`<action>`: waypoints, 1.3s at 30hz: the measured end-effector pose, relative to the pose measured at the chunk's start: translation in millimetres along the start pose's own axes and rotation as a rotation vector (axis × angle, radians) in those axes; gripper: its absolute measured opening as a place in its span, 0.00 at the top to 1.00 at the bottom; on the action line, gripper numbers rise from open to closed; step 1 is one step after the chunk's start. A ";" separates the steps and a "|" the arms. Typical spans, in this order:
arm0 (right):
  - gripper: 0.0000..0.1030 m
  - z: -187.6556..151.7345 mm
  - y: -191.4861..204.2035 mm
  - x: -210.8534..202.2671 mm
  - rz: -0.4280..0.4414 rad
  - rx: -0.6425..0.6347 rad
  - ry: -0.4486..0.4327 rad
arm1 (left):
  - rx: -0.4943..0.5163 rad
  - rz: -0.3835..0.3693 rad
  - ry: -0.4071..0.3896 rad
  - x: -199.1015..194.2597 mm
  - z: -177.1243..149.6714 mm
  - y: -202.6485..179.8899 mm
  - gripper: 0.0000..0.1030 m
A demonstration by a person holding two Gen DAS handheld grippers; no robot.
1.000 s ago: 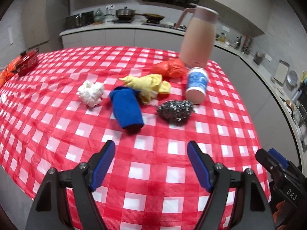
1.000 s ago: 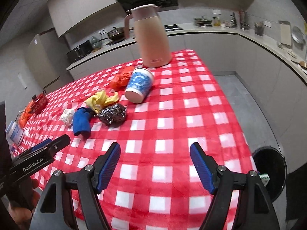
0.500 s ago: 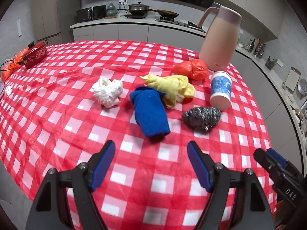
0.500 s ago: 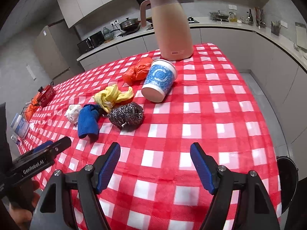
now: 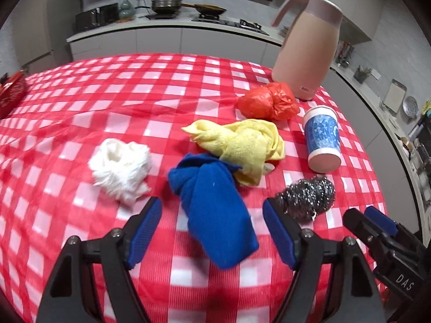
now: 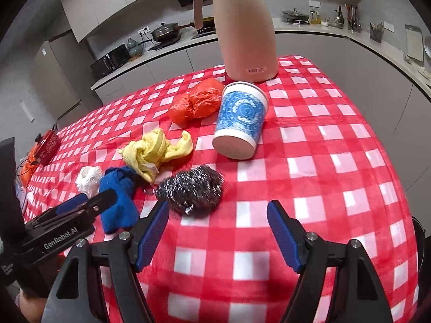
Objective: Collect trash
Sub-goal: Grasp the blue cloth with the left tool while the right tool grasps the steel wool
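Observation:
Trash lies clustered on the red checked tablecloth (image 5: 80, 113). In the left wrist view my left gripper (image 5: 212, 215) is open, its pads straddling the near end of a blue cloth (image 5: 215, 210) without touching it. A white crumpled tissue (image 5: 121, 169) lies to the left, a yellow rag (image 5: 242, 145) behind, an orange plastic bag (image 5: 266, 102) farther back, a tipped blue paper cup (image 5: 322, 137) and a steel scourer (image 5: 307, 199) to the right. My right gripper (image 6: 218, 215) is open, just short of the steel scourer (image 6: 191, 185), with the paper cup (image 6: 239, 123) beyond.
A tall pink thermos jug (image 6: 242, 27) stands at the table's far end. A red box (image 6: 48, 142) sits at the far left edge. Kitchen counters run behind and to the right. A dark bin rim (image 6: 420, 231) shows beyond the table's right edge.
Both grippers have moved forward and slightly down toward the pile. The left now straddles the blue cloth and the right has closed in on the scourer. Jaws unchanged.

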State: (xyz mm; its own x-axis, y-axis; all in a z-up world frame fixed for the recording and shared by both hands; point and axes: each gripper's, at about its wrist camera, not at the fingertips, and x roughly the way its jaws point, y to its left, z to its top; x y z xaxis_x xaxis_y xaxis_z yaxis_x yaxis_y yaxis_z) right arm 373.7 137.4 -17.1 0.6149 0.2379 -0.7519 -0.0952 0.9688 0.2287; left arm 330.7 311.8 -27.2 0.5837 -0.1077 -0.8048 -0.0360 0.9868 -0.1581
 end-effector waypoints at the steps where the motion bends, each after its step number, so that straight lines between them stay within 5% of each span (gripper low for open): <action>1: 0.25 1.7 1.8 3.6 0.000 0.004 0.003 | 0.008 -0.001 0.004 4.2 1.5 0.3 0.24; 7: 0.25 9.3 12.3 26.8 0.002 0.011 0.031 | 0.036 -0.016 0.050 28.3 2.4 9.7 0.26; 11: 0.25 9.6 18.6 41.4 0.007 0.011 0.054 | 0.041 -0.038 0.060 35.7 0.6 17.2 0.46; 17: 0.25 7.4 25.0 57.9 0.028 0.006 0.075 | 0.082 -0.063 0.047 34.3 -2.2 14.7 0.60; 20: 0.26 5.9 28.2 64.4 0.035 -0.004 0.085 | 0.081 -0.072 0.049 35.0 -1.7 15.3 0.61; 22: 0.40 4.4 29.3 68.7 0.055 -0.005 0.096 | 0.085 -0.072 0.048 35.9 -1.1 14.5 0.62; 29: 0.58 -0.8 32.6 60.4 0.088 -0.028 0.072 | 0.074 -0.081 0.038 32.5 -2.5 13.6 0.65; 39: 0.60 -2.6 6.6 23.6 0.084 0.000 0.011 | 0.077 -0.088 0.002 5.6 -8.9 -1.6 0.65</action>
State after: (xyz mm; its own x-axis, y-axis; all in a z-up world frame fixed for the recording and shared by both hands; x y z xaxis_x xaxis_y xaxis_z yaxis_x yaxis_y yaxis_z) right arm 385.6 149.6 -34.9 0.5960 0.3190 -0.7369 -0.1457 0.9454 0.2914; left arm 326.8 308.5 -36.5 0.5800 -0.1944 -0.7911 0.0777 0.9799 -0.1838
